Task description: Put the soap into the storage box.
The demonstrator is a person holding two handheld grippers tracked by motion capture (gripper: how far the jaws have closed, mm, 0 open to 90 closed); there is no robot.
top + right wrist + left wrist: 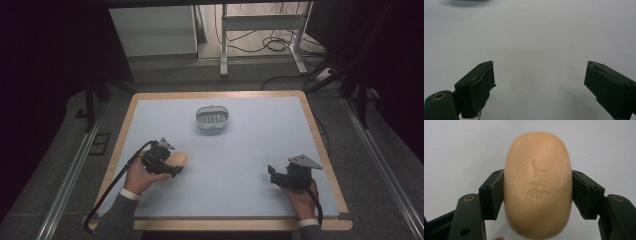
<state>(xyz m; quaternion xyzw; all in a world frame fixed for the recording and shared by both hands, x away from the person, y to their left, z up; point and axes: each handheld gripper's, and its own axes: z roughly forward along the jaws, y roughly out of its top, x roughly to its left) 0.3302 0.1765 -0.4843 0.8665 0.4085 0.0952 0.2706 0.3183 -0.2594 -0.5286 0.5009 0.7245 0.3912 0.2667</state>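
High view: bench [260, 165] with pale blue top and wooden rim, both hands in from the near edge. Left gripper [172, 165] at the near-left, clamped on a tan soap bar [178, 159] that sticks out past the jaws toward the bench middle. Right gripper [273, 175] at the near-right, grey three-cornered plate on top, well apart from the soap. Small grey oval dish [212, 120] with slotted floor far beyond both sets of jaws, near the far middle of the bench. Cable trailing from the left gripper back over the near-left rim.

Left gripper view: detail not given from above. Soap bar [537, 185] squarely between the jaws, pads [498, 192] pressed on its two long sides, rounded end reaching well ahead of the jaw tips, other end back toward the hand. Stamped mark and white scuffing on the upper face. Plain pale surface beyond; height of the bar over the bench not readable.

Right gripper view: right gripper [539, 82] with jaws wide apart, nothing between them, bare bench ahead. Dark blurred shape at the far top-left, too vague to name.

Room for moving: broad open stretch ahead of both sets of jaws up to the dish; open gap between the two grippers. Left gripper close to the left rim, right gripper close to the right rim and near edge.
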